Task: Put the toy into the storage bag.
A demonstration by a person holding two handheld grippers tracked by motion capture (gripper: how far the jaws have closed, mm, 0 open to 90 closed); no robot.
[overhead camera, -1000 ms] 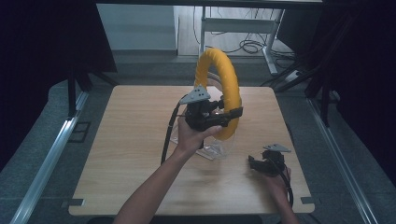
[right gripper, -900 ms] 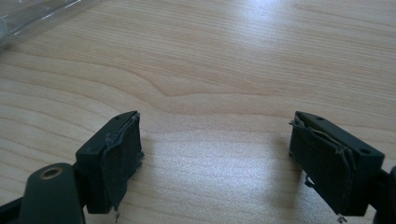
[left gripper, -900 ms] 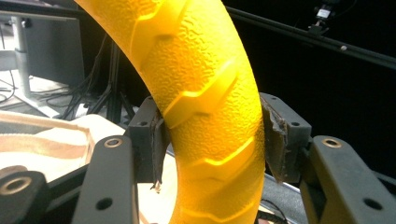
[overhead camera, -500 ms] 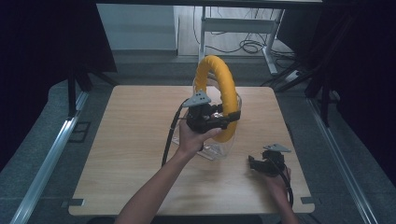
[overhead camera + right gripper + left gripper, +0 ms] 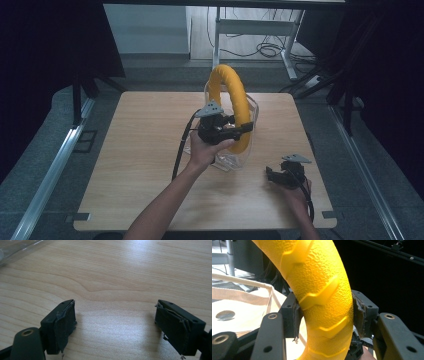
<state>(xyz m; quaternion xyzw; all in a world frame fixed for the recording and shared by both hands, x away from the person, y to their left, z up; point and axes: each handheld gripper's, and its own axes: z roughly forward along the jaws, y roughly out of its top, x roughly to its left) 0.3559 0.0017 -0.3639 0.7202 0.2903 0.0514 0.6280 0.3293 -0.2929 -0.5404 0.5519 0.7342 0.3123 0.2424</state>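
Lowered slightly since the earlier frames, the yellow ring [image 5: 235,107] now stands upright on edge inside the clear plastic container [image 5: 250,145] at the middle of the wooden table [image 5: 125,165]. Its curved band runs up between the left gripper's [image 5: 239,131] jaws, clamped across it. Nearer the person, the right gripper [image 5: 274,175] rests apart, jaws spread and empty.

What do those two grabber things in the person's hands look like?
Both are black. The left gripper and the right gripper each carry a grey three-cornered plate on top and trail a black cable. Up close, the right gripper's fingers are chunky black blocks with frayed dark pads, bolted on with round brass-coloured fittings. The person's forearms are bare, no sleeves showing.
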